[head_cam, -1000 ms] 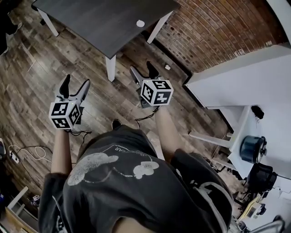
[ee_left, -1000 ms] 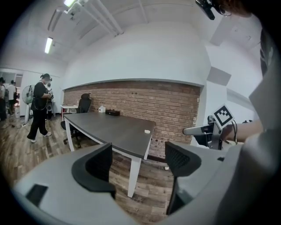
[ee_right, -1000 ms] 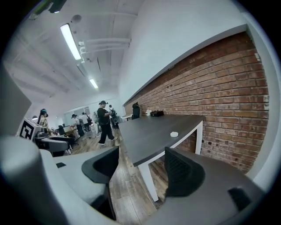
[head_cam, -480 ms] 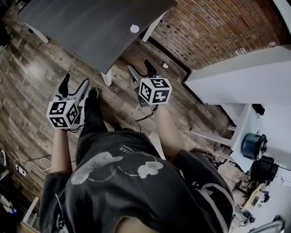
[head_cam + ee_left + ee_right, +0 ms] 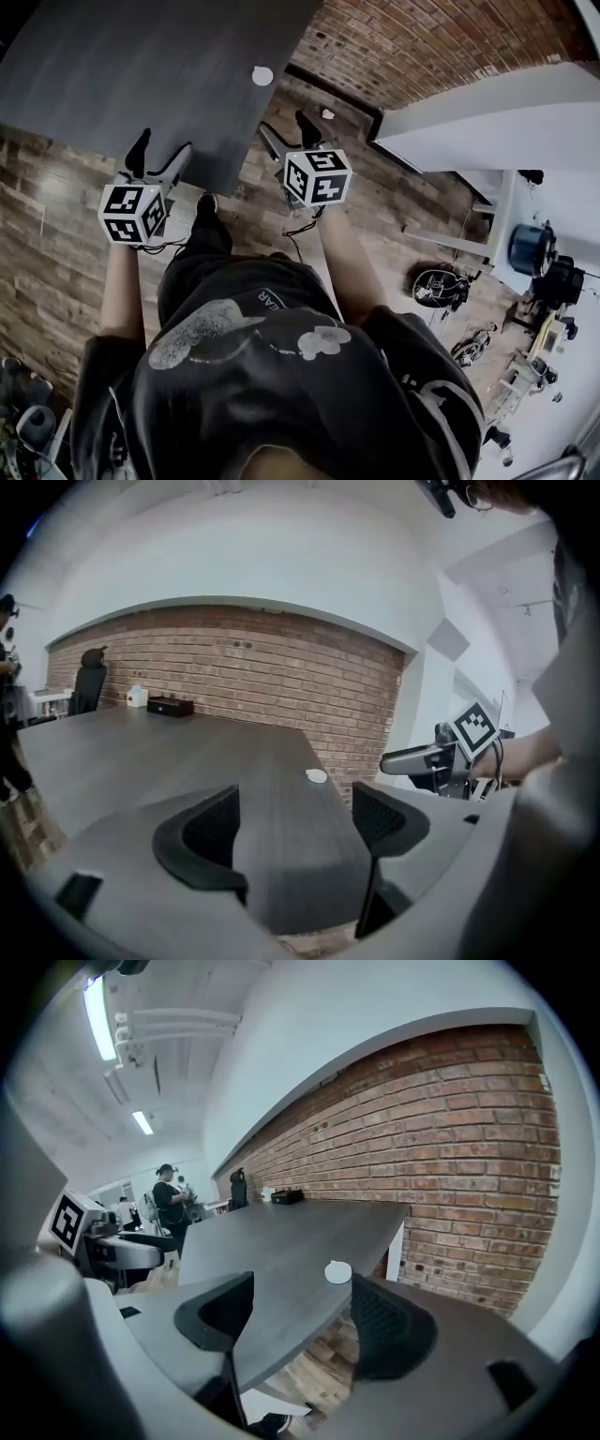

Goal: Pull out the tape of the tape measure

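Now left gripper (image 5: 161,150), right gripper (image 5: 286,131): fingers spread, empty; careless nudge could skid small white round tape measure (image 5: 262,75) off dark grey surface (image 5: 112,75).

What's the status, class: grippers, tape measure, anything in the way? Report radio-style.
Both empty: left gripper open, right gripper open. Small white round tape measure lies untouched near the dark table edge. Nothing blocks the reach.

Tape measure (image 5: 262,75) on table (image 5: 141,75) — near its edge.
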`<state>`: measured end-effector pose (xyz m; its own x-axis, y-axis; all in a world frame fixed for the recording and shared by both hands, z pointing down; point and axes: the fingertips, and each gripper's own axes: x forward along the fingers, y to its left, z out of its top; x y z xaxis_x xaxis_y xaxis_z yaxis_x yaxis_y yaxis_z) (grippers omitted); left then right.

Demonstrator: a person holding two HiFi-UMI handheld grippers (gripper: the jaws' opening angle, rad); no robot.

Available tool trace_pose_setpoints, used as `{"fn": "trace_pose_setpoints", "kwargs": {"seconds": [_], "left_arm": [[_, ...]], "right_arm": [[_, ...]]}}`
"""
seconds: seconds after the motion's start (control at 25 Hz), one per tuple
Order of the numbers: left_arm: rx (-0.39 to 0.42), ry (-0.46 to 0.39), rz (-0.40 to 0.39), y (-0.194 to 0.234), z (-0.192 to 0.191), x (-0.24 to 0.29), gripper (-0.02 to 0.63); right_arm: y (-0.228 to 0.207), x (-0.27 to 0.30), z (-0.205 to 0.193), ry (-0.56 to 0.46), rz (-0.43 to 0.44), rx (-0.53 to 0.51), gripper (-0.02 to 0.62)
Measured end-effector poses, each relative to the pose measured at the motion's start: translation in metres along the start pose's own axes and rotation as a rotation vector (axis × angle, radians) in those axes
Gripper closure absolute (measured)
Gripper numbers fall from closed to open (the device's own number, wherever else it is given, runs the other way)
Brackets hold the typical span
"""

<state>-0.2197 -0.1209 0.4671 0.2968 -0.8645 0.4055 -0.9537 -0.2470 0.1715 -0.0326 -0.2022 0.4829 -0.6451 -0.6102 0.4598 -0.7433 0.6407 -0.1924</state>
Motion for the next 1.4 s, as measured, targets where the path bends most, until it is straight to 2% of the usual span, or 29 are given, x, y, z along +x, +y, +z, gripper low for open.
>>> {"fn": "trace_pose_setpoints", "kwargs": {"seconds": [0.4,0.64,0.88,1.4], "left_arm": [[0.057,0.055,-0.171,0.045,0.024,0.071,0.238],[0.088,0.081,-0.245,0.062,0.027,0.107,0.238],[0.106,0.078,-0.286,0.065,0.043,0.134,0.237],[0.087,0.118,-0.332,0.075,0.036,0.163,0.238]], "right_arm": [[-0.009,0.068,0.008,0.073,-0.083,-0.038,0.281],[-0.023,0.105,0.003,0.156,-0.109,-0.123,0.282],[-0.041,0.131,0.001,0.209,-0.128,-0.135,0.282],[-0.066,0.168,-0.027,0.319,-0.113,-0.158,0.292]]}}
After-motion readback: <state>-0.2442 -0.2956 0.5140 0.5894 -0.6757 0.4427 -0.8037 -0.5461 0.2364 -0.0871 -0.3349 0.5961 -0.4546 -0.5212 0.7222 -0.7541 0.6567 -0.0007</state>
